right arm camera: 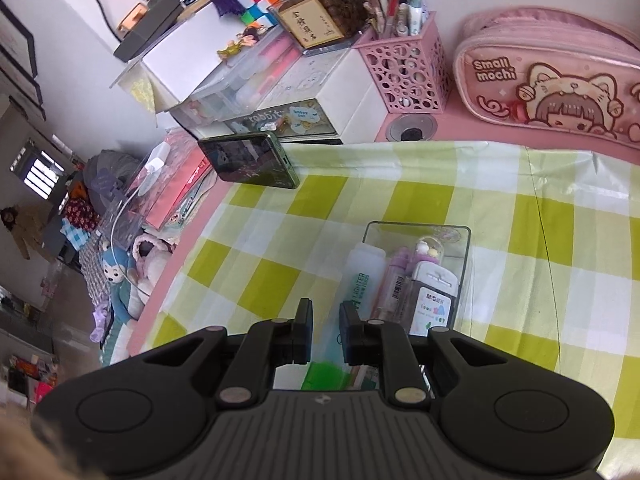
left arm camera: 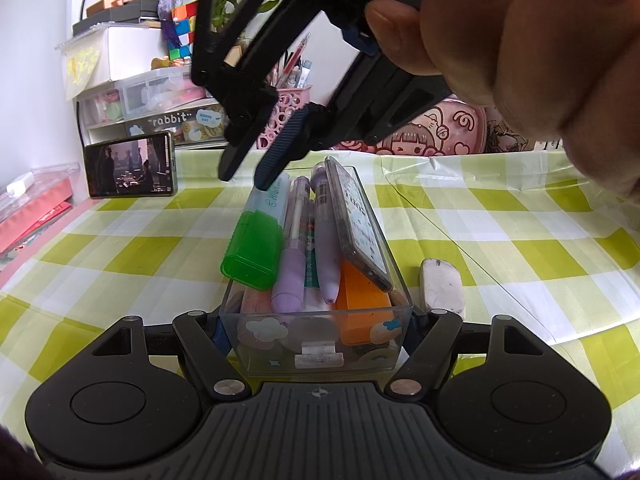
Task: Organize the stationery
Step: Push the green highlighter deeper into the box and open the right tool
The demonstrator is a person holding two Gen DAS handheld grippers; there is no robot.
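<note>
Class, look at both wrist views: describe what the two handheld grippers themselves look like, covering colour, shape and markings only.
Both are matte black plastic. The left gripper has a ribbed base with a small cross emblem, two round discs at the sides, and angled link arms on silver pivot pins. The right gripper matches it; its finger pads are dark blue and ridged. A bare hand shows no sleeve.

Glossy clear plastic box [left arm camera: 316, 344], crinkled plastic tablecloth [left arm camera: 500, 216]

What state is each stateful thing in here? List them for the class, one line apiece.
Clear box: clamped by left gripper, full of stationery.
Green highlighter: capped, lying in the box.
Right gripper: jaws apart, holding nothing.
Phone: screen on, propped up.
White eraser: loose on the cloth outside the box.
</note>
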